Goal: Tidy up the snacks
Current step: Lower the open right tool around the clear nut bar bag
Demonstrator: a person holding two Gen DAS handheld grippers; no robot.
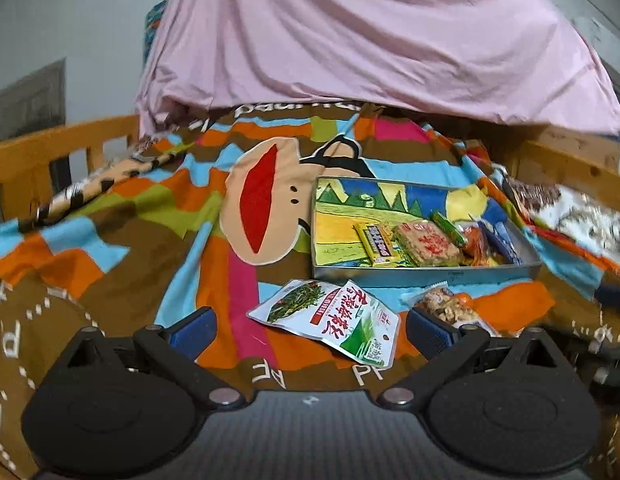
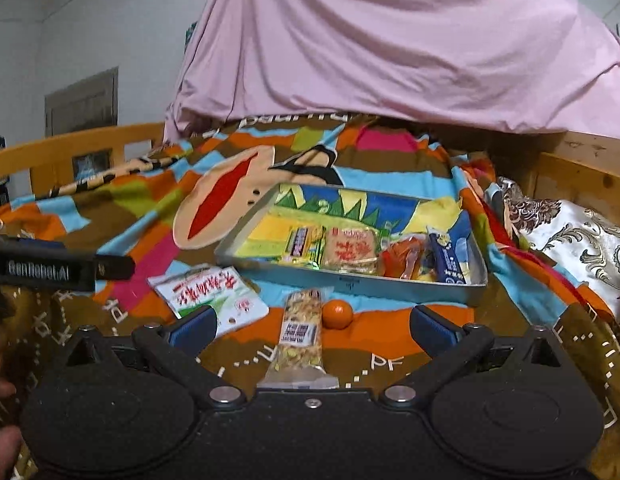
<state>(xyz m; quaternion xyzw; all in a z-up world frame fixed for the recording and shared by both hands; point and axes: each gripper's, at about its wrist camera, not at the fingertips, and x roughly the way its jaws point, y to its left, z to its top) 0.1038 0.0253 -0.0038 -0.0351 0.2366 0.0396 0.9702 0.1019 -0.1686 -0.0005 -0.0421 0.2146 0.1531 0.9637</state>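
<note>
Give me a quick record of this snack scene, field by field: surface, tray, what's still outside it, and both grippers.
surface: patterned blanket on a bed
tray: holds several wrapped snacks
outside tray: white-green packet, nut bar, small orange
left gripper: open, empty, over the white-green packet
right gripper: open, empty, over the nut bar
</note>
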